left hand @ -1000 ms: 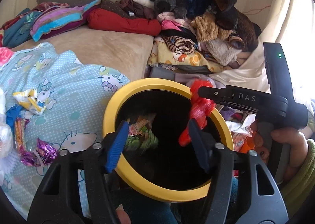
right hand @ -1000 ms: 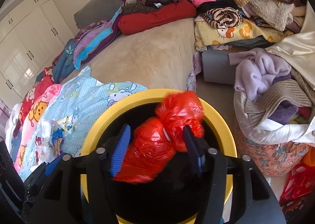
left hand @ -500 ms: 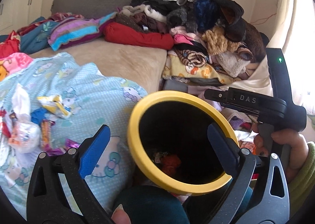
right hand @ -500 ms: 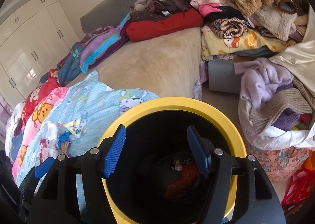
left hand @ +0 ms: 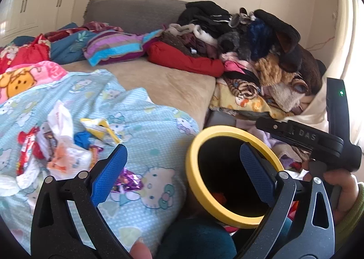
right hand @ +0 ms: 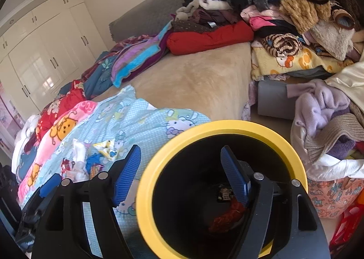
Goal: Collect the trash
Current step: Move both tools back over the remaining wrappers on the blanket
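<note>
Both tongs gaping, holding nothing.
Left tongs: swing left to wrappers (bin right); right tongs likewise.

Deep in the yellow-rimmed bin it's dark; a red bag lies half behind the right claw's blue pad, and the small scrap beside it is unreadable. The wrapper heap runs off the left edge, its print blurred.
</note>
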The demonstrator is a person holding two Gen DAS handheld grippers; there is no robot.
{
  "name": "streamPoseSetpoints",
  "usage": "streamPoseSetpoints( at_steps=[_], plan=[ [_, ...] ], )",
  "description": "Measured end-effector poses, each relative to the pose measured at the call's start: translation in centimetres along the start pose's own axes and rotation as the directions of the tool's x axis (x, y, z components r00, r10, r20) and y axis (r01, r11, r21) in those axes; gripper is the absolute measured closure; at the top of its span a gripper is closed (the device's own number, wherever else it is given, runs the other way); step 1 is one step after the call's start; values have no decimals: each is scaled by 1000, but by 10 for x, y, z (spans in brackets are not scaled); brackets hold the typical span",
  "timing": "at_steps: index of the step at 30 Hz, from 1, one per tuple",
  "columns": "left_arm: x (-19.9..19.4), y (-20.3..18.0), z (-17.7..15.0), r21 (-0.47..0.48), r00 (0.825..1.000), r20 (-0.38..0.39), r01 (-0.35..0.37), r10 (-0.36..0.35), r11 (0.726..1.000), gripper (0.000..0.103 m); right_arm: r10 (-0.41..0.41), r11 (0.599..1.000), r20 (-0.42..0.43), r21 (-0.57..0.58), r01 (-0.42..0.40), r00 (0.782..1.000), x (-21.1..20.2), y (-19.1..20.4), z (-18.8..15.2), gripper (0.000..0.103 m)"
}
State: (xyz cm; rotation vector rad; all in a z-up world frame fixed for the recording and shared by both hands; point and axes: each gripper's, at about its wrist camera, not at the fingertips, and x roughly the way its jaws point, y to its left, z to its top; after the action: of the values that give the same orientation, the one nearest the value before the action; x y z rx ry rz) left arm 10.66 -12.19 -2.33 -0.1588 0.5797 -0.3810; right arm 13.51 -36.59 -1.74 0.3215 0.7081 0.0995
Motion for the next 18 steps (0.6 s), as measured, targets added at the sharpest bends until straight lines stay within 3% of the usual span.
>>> streamPoseSetpoints(
  at_steps=[18],
  plan=[
    [-33, 50, 6, -79, 990, 81, -107, 114, 991, 12, 86, 990, -16, -112, -88, 996, 2, 63, -17, 30]
  ],
)
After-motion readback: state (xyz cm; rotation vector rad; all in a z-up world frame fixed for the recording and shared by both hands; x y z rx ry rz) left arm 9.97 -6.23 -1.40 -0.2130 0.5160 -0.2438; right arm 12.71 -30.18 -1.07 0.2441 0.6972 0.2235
